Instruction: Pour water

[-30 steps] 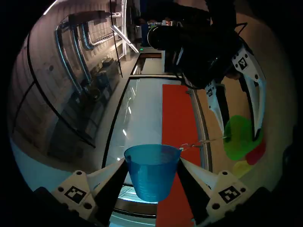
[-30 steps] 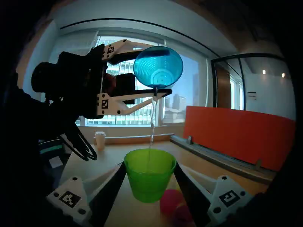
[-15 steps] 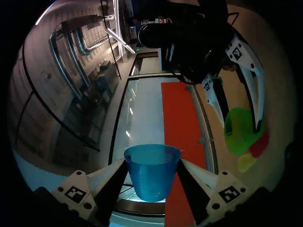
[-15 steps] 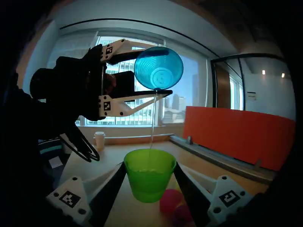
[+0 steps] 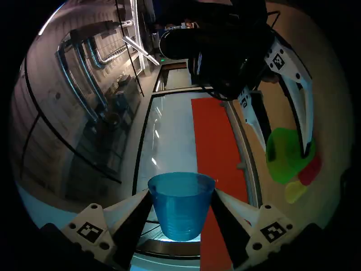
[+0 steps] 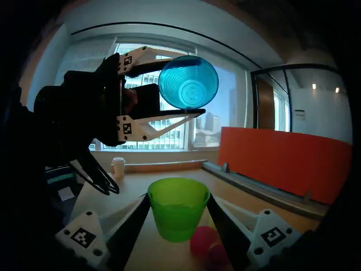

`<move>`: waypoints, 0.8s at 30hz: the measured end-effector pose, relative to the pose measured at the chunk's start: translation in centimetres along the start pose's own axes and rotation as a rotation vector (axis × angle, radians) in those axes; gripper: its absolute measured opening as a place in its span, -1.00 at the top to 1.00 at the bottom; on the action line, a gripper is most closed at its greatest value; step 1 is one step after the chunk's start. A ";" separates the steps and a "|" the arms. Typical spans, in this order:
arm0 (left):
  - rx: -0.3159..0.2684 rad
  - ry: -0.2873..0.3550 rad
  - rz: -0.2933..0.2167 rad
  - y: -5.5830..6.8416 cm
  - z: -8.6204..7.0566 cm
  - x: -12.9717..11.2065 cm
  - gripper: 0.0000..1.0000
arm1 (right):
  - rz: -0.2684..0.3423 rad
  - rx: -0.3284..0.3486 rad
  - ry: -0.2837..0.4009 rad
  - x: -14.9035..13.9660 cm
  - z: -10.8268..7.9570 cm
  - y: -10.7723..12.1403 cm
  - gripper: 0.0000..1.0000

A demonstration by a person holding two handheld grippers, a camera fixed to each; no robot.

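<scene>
- Clamping the blue cup (image 5: 181, 212) between both fingers, the left gripper (image 5: 181, 193) holds it tipped sideways, at 12 o'clock above the green cup (image 6: 178, 210).
- Right gripper (image 6: 179, 198) squeezes that green cup, upright.

The pale wooden tabletop (image 6: 122, 187) carries a small white lidded paper cup (image 6: 118, 166) standing upright at eight o'clock by the window sill, and a rounded pink plastic cup (image 6: 203, 238) at six o'clock.

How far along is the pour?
Done: the green cup, in the right gripper, appears to hold water. In hand: the left gripper holds the blue cup tipped above it, no stream visible. Left: probably righting the blue cup.
</scene>
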State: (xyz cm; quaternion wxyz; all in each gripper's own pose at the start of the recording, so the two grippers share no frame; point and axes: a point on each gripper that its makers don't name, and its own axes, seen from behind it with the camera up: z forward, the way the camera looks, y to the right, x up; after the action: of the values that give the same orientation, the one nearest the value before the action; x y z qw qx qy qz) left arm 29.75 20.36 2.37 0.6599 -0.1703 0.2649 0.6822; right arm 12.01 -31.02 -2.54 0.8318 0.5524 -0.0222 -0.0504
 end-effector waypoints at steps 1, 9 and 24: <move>-0.001 0.001 -0.005 0.0 0.1 0.0 -0.69 | 0.000 0.000 0.000 0.0 0.0 0.0 -0.82; -0.007 -0.006 -0.076 -0.3 0.5 -0.5 -0.69 | 0.002 -0.002 0.003 0.2 0.0 0.0 -0.82; 0.009 -0.013 -0.421 -1.0 0.6 -1.3 -0.69 | 0.002 -0.009 0.015 0.6 -0.2 0.2 -0.82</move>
State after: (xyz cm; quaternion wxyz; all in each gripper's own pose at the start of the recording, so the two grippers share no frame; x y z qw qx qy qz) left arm 30.90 19.65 3.48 0.7902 -0.2146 0.2225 0.5292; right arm 12.59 -30.83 -2.49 0.8345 0.5488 -0.0162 -0.0457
